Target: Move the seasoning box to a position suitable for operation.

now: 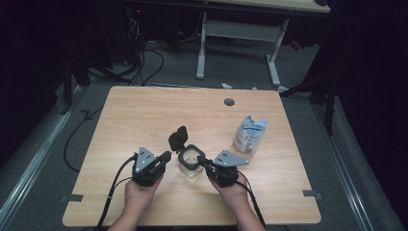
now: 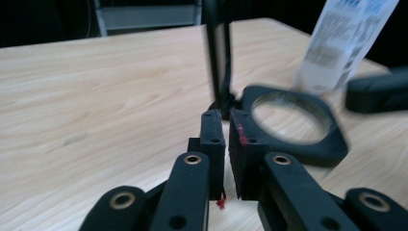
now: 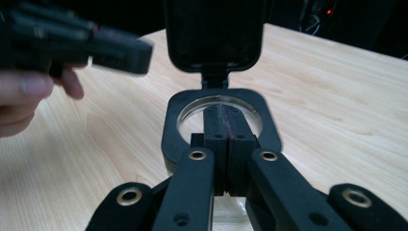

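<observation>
A: Where is the container?

B: The clear container (image 1: 190, 163) sits on the table (image 1: 134, 115) near its front edge, between the two hands. It has a black square rim (image 3: 171, 125) with a round opening, and its black hinged lid (image 1: 178, 138) stands open and upright at the far side.

A: What is the right hand-held gripper (image 1: 201, 161) doing?

B: It is clenched, jaws pressed together. In the right gripper view the closed tips lie over the near side of the rim, reaching into the opening.

A: And the left hand-held gripper (image 1: 165, 157)?

B: Its jaws are parted by a narrow slit. In the left gripper view the lid's thin edge (image 2: 219, 57) rises just beyond the tips, by the hinge; the picture is blurred, and I cannot tell whether the pads touch it.

A: Anything else on the table?

B: A white pouch (image 1: 250, 134) with blue print stands to the container's right, well apart, and a round hole (image 1: 229, 102) sits near the far edge.
</observation>
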Motion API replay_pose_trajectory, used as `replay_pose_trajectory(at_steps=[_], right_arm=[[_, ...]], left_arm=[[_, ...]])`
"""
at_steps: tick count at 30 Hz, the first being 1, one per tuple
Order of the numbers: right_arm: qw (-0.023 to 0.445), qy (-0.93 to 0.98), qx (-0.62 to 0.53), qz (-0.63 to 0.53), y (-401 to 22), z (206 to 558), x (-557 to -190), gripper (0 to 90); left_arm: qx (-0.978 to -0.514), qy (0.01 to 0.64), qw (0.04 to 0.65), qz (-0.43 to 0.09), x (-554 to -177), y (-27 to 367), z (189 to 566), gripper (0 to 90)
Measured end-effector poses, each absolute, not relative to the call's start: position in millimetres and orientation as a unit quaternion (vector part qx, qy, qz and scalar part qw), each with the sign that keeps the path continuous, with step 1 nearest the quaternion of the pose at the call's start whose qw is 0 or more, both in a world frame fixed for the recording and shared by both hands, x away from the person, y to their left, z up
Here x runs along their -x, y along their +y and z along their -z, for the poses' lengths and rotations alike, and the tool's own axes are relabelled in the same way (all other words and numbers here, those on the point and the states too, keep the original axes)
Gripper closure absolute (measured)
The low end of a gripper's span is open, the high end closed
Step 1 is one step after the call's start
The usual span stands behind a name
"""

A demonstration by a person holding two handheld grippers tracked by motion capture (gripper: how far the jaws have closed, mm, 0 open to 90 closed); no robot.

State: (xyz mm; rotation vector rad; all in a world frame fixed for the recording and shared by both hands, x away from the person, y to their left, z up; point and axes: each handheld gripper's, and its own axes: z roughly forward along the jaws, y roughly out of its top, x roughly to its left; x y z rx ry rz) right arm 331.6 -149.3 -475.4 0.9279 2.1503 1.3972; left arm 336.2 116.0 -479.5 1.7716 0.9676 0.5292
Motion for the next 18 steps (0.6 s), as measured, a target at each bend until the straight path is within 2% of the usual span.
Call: replay_pose_trajectory(at_steps=[4,8,14,18], right_arm=[[0.214,0.765,-0.340,-0.503,-158.3,471.9,-328.8,87.3],[0.214,0.757,-0.356,-0.505,-173.2,473.2,-326.3,81.2],[0.225,0.745,-0.382,-0.498,-192.9,477.0,-322.7,75.9],[0.237,0.738,-0.405,-0.485,-203.4,482.1,-321.0,72.0]], left_arm=[[-0.753,0.398,0.474,-0.222,-335.7,130.5,488.6,79.1],[-0.774,0.399,0.441,-0.218,-336.9,147.4,500.0,68.6],[-0.767,0.412,0.446,-0.207,-335.7,165.9,506.9,57.4],[-0.771,0.403,0.440,-0.222,-336.3,169.5,507.8,50.6]])
